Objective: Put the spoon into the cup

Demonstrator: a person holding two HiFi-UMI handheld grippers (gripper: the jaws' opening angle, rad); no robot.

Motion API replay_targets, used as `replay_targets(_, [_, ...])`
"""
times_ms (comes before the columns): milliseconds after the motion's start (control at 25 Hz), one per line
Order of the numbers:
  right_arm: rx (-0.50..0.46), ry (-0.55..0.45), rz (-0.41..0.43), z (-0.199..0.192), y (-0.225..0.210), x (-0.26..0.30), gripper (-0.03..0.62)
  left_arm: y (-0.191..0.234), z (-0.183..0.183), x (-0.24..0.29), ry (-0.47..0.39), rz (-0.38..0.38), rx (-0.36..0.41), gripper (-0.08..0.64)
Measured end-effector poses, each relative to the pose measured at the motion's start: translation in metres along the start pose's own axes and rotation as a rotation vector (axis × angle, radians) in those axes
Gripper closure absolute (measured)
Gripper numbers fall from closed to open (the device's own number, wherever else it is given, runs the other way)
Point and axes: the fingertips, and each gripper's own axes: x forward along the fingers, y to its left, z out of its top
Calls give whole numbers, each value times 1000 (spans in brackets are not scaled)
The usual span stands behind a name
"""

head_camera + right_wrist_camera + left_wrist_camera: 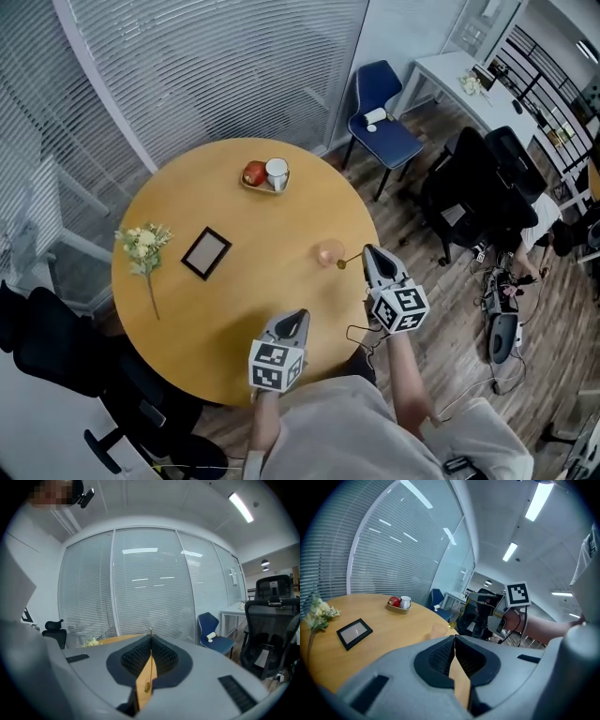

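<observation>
Now my right gripper pinches the gold spoon by its handle, bowl seemingly just beside the pink cup, ready to tip in; my left gripper rests closed, empty.

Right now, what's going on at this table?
A person holds a gripper in each hand over a round wooden table. The right gripper is shut on a thin gold spoon, whose bowl sits just beside the pink cup, not yet in it. The left gripper is shut and empty, nearer the person.
</observation>
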Motion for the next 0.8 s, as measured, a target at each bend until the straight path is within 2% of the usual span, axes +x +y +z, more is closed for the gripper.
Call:
replay_targets(360, [-3, 6, -28, -12, -5, 16, 591, 10, -14, -22, 8, 51, -15, 551])
replay_targets(800, [-41, -15, -6, 0, -17, 35, 591, -9, -24, -20, 24, 26, 10, 551])
